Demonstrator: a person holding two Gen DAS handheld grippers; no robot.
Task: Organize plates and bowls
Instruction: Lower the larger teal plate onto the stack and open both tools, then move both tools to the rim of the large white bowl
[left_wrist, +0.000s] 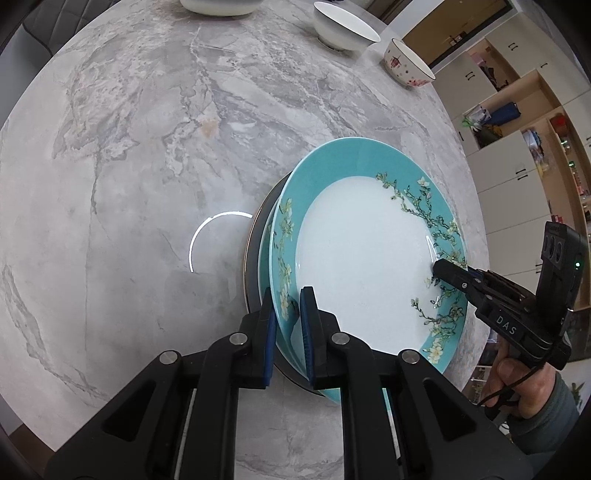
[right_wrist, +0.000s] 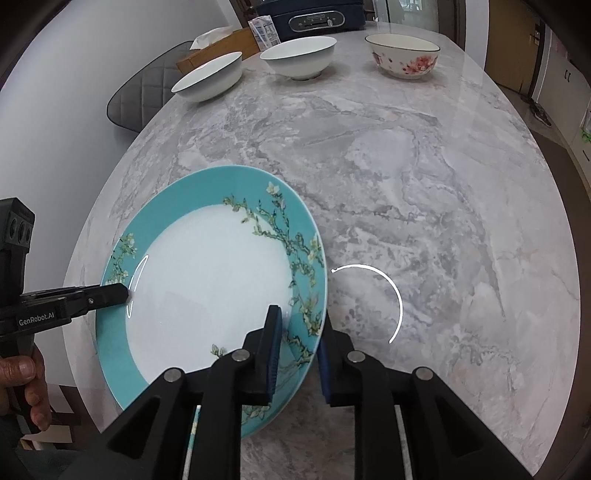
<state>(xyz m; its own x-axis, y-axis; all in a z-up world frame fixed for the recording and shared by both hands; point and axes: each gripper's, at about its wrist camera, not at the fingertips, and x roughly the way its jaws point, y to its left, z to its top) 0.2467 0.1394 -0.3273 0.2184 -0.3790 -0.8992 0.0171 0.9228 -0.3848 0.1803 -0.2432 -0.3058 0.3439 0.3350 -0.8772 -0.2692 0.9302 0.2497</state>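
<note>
I'm over the grey marble desk (right_wrist: 424, 206), and the key relation is the turquoise blossom plate (left_wrist: 362, 266) sitting on a stack: a dark gold-edged plate (left_wrist: 255, 258) shows under it at 9 o'clock in the left wrist view, w/ another turquoise rim between. The top plate looks tilted, its left edge raised off the stack; I judge it's being set down, not yet flat.

Both hand-held grippers straddle that plate at opposite rims, so neither is nearer. Left hand-held gripper (left_wrist: 291, 314) pinches the rim at the plate's 7 o'clock, pads pressed on both faces, nearly closed. Right hand-held gripper (right_wrist: 299, 332) is at the plate's 4 o'clock in its own view; its blue pads stand apart w/ the rim between them, the outer pad off the edge, so I read it as letting go. Both point steeply down at the desk.

Smaller stuff, well apart at 12 o'clock: two white bowls (right_wrist: 299, 57) (right_wrist: 208, 75) and a pink-flowered bowl (right_wrist: 404, 55), unstacked.

Next, I'd say: lower the left side, release.
</note>
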